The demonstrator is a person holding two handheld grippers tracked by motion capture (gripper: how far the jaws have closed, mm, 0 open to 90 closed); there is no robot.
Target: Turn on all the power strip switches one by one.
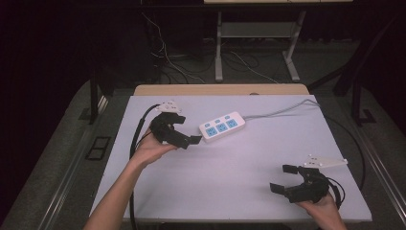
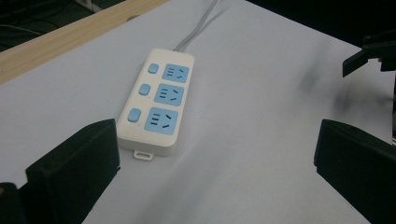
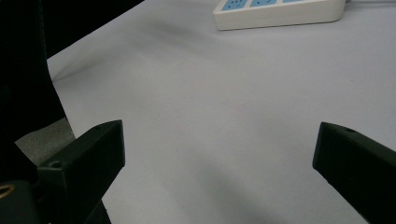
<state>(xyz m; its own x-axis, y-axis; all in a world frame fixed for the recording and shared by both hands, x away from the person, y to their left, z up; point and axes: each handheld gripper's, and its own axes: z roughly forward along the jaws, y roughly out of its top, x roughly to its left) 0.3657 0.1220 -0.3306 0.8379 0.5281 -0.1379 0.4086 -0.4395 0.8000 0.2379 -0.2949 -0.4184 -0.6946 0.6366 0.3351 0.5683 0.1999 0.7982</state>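
At the left of the high view the person's left hand (image 1: pixel 152 146) holds the left gripper (image 1: pixel 188 129) above the white table (image 1: pixel 230 182), its black cable looping back over the table's near-left part and its grey three-cornered plate on top. Its jaws stand wide apart with nothing between them, and they point to the right at the power strip (image 1: pixel 222 125), the lower jaw tip ending just beside the strip's near end without clearly touching it. In the left gripper view the same jaws rise at the bottom corners, far apart, and the power strip (image 2: pixel 156 102) lies flat on the table ahead of them, nearer the left jaw; it is white with three blue sockets in a row and a small blue button beside each. The strip sits a little left of the table's centre, angled, and its grey cord (image 1: pixel 282 111) runs off toward the far right edge. Farther right, near the front right corner, the right hand (image 1: pixel 321 207) holds the right gripper (image 1: pixel 283 178) low over the table, well apart from the strip. Its jaws are also spread wide and empty, pointing left; the right gripper view shows bare tabletop between them and the power strip (image 3: pixel 280 11) far off at the top edge
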